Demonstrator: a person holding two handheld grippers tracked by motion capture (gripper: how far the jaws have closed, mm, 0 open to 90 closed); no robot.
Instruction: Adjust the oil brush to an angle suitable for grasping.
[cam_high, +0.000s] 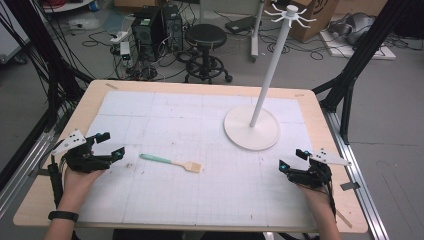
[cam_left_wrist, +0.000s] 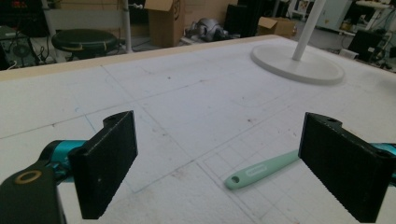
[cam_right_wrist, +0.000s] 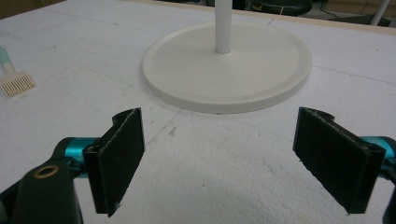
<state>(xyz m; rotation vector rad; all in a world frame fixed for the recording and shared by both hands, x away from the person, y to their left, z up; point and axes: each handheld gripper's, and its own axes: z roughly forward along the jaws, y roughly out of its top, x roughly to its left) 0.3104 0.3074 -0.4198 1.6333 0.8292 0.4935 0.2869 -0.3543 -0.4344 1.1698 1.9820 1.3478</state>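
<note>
- Pastry brush (cam_high: 171, 163) lies flat, mint handle toward the left gripper (cam_high: 111, 146), bristles away; probably nearer it.
- Left jaws spread, empty.
- Right gripper (cam_high: 291, 160) spread, empty, well apart.

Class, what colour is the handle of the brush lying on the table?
Mint green; the brush handle shows best in the left gripper view.

Mint-green-handled brush (cam_high: 171, 163) with tan bristles lies on a white gridded mat (cam_high: 165, 107).

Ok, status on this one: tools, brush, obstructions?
Left tool open, right tool open, both empty. Brush flat on mat, untouched. Nothing blocking it.
</note>
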